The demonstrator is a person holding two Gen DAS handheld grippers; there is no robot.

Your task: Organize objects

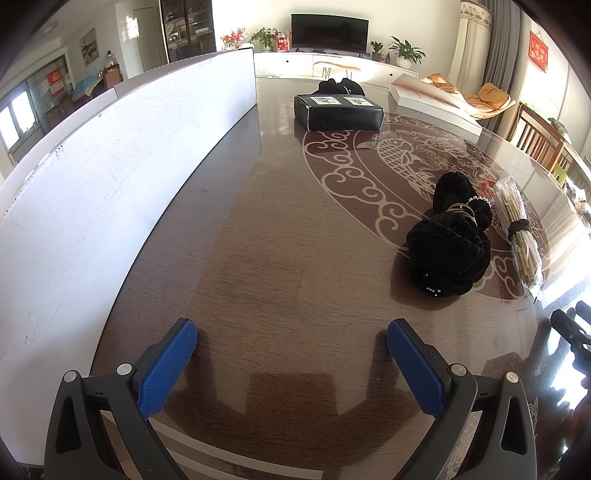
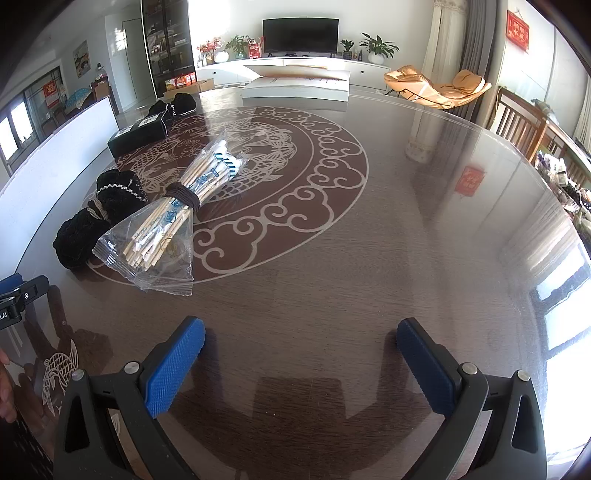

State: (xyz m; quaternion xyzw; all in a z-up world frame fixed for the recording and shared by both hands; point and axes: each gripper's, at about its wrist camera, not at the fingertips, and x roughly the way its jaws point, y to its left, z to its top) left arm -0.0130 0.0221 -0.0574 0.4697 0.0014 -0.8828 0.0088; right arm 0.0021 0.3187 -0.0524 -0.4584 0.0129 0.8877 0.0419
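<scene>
Ahead and left of the right gripper (image 2: 301, 334), jaws apart and empty, lay the bagged chopstick bundle (image 2: 173, 218), touching black knitted bundle (image 2: 99, 218). Left gripper (image 1: 291, 334) also gaped empty. Slippery plastic might slide from the pads, dragging its neighbour.

Both wrist views sit low over the worktop (image 1: 258, 240), facing the television (image 1: 329, 32); the left looks from left of the chopstick bundle (image 2: 177, 210), which both share.
</scene>
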